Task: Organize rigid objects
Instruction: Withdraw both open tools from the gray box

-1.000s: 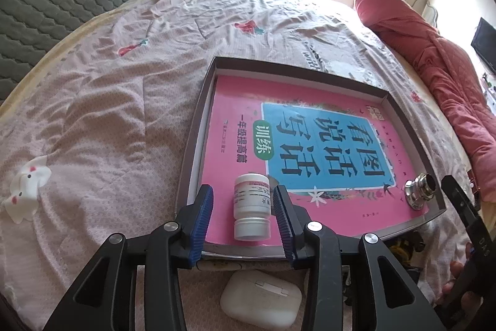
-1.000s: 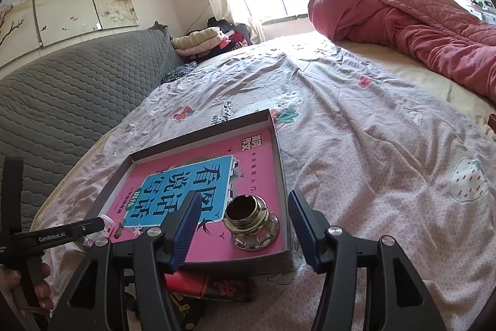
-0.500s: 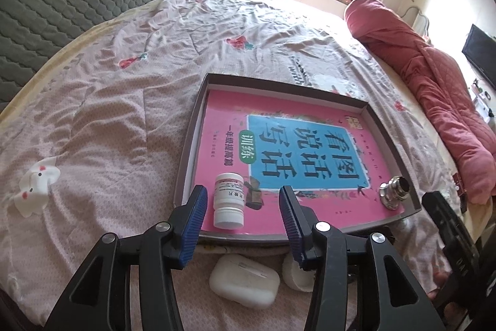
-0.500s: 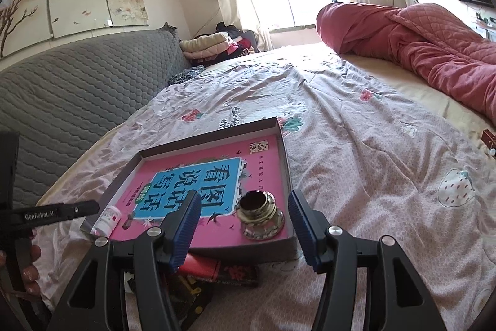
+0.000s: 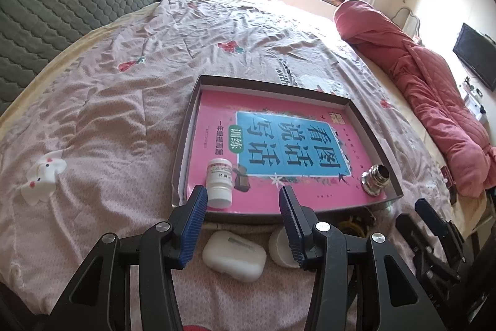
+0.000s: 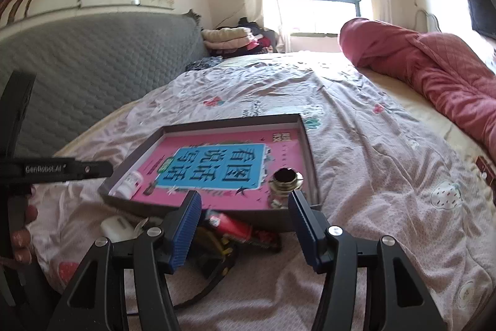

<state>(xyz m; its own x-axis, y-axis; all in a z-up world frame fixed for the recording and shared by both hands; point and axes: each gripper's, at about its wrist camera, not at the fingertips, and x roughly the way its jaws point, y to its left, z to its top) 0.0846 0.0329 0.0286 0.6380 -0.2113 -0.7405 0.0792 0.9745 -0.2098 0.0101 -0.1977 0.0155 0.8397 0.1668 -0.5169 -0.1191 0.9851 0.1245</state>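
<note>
Both claws are hanging released and empty — left claw (image 5: 241,222) over the earbud case (image 5: 234,255), right claw (image 6: 245,225) facing loose clutter — while bottle (image 5: 219,182) and metal fitting (image 5: 375,178) are sitting in the tray (image 5: 266,86), likely sorted.

A book (image 5: 279,151) lies in the tray (image 5: 369,120) on the bed (image 5: 108,114). A bottle (image 5: 219,180) lies at the tray's near left corner, a metal fitting (image 5: 375,178) at its near right. An earbud case (image 5: 234,259), perhaps, sits before its near edge.

Shallow grey cardboard tray (image 5: 185,126) centre free; white pill bottle (image 5: 219,182) blocks near-left corner, metal threaded fitting (image 5: 375,178) near-right. White earbud case (image 5: 234,256) before rim.
</note>
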